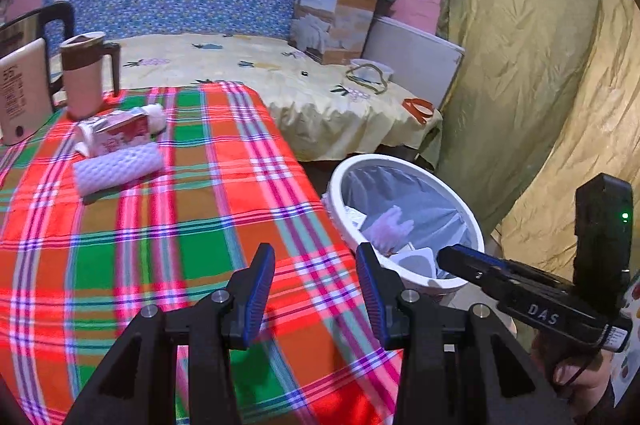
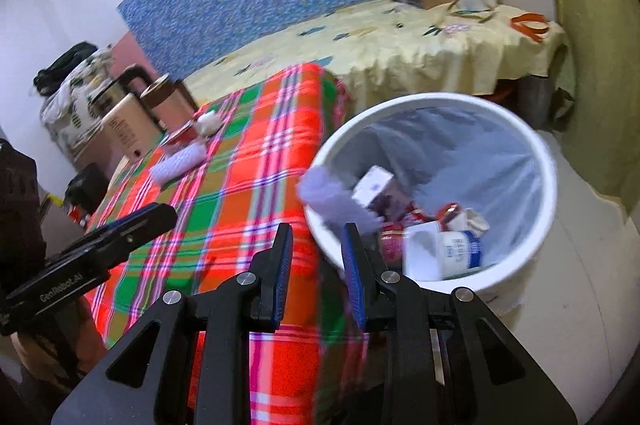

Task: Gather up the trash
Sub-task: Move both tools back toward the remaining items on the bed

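Left gripper (image 1: 316,289) jaws apart, empty, over plaid desk (image 1: 140,245); right gripper (image 2: 316,265) narrower gap, empty, at bin (image 2: 544,161) rim; foam roll (image 1: 118,171), crumpled carton (image 1: 116,133) remain on desk, far corner

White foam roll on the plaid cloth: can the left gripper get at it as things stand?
Probably yes. The left gripper is open and empty, and only bare plaid cloth lies between it and the foam roll. A crumpled carton sits just behind the roll.
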Motion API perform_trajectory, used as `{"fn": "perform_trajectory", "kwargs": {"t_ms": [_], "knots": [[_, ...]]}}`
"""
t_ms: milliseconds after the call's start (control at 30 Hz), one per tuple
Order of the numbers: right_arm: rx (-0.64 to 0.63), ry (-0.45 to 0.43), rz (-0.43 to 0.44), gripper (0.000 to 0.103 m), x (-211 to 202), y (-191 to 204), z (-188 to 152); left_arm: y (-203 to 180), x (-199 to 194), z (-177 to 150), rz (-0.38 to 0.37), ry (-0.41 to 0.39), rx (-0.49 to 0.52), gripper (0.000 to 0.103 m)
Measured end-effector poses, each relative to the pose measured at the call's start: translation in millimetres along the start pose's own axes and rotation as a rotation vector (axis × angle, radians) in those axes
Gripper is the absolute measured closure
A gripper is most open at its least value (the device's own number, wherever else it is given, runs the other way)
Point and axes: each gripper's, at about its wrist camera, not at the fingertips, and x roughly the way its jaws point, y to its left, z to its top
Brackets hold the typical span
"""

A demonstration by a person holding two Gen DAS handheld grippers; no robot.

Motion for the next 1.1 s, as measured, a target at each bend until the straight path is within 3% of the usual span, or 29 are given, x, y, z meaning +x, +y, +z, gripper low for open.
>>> {"fn": "perform_trajectory", "kwargs": {"t_ms": [300, 500, 700, 800, 967, 1100], "knots": [[-0.061, 0.047, 0.062, 0.076, 34.2, 17.5, 7.9, 30.9, -11.7, -2.0, 0.045, -0.024, -0.056, 0.061], [0.0, 0.009, -0.041, 0.075, 35.1, -8.6, 23.2, 48.2, -7.1, -1.9, 0.064, -0.021, -0.078, 0.061], [0.052, -0.024, -0.071, 0.076, 20.0, -24.8, 20.9, 60.8, -1.6, -2.6, 0.075, -0.014, -0.103, 0.061], [0.029, -0.012, -0.026, 0.076, 25.0, -14.3, 19.6, 63.2, -0.4, -3.6, 0.078, -0.012, -0.113, 0.061], [-0.01, 0.033, 0.143, 0.075, 48.1, 8.9, 25.1, 64.9, -1.4, -6.3, 0.083, -0.008, -0.115, 0.061], [-0.019, 0.036, 0.165, 0.075, 71.4, 12.6, 35.6, 68.1, -2.2, -7.5, 0.092, -0.006, -0.12, 0.061]]}}
